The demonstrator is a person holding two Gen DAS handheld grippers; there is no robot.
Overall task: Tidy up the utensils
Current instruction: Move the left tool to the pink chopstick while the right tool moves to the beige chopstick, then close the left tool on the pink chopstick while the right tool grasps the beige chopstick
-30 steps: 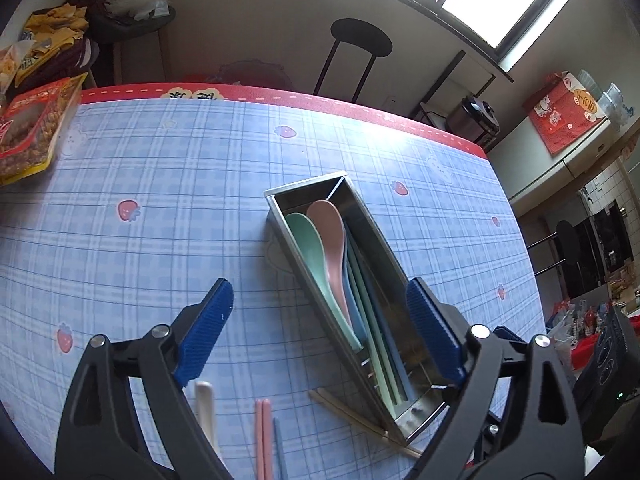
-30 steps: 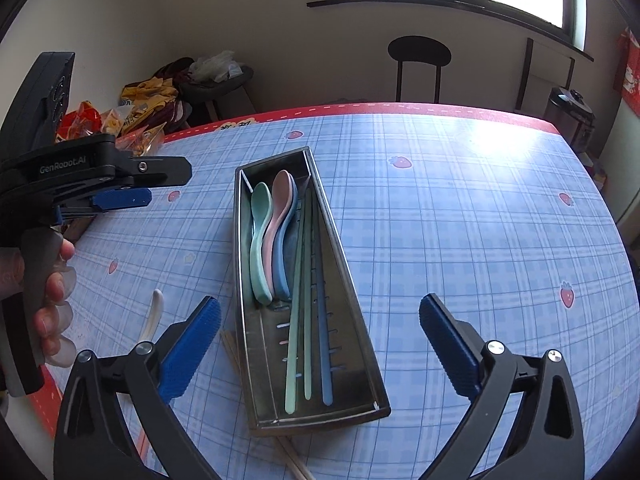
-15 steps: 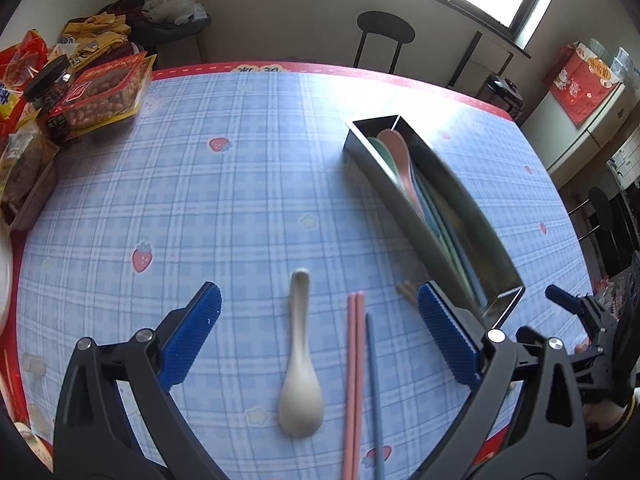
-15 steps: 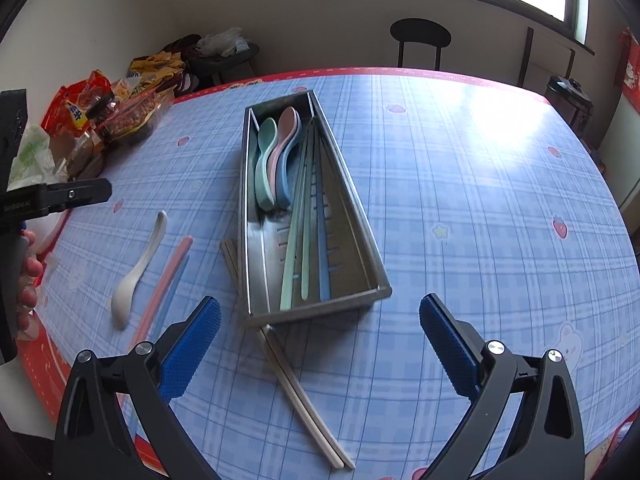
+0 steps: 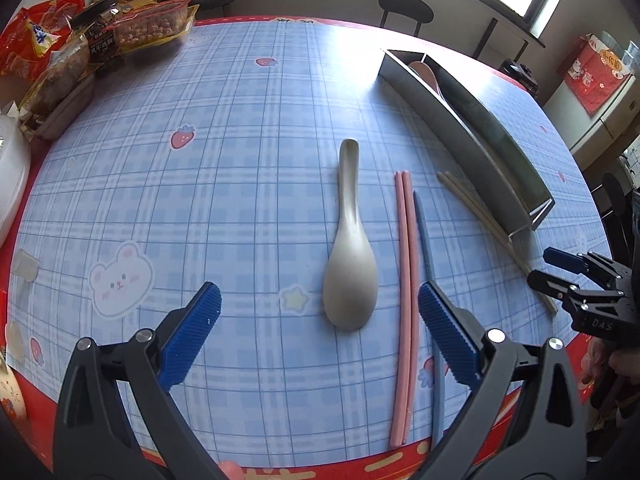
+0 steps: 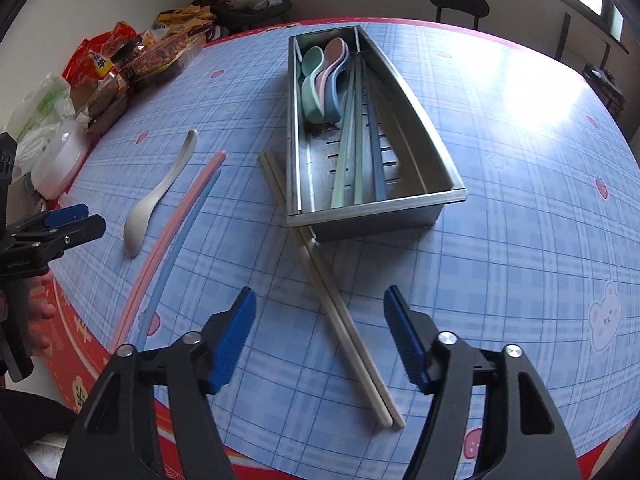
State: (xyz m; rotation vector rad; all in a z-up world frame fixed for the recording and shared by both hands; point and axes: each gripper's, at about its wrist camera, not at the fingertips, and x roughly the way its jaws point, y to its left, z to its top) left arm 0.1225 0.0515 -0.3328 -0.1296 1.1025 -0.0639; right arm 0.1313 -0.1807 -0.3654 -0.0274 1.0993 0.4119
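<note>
Right gripper tilts steeply down, its jaws just narrowed yet apart, straddling the beige chopsticks on the tabletop. Left gripper, spread wide, angles down over the white spoon.

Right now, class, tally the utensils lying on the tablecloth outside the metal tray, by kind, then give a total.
Spoons: 1, the white spoon
Pink chopsticks: 2
Beige chopsticks: 2
Blue chopstick: 1 visible
Total: 6 pieces outside the metal tray
</note>
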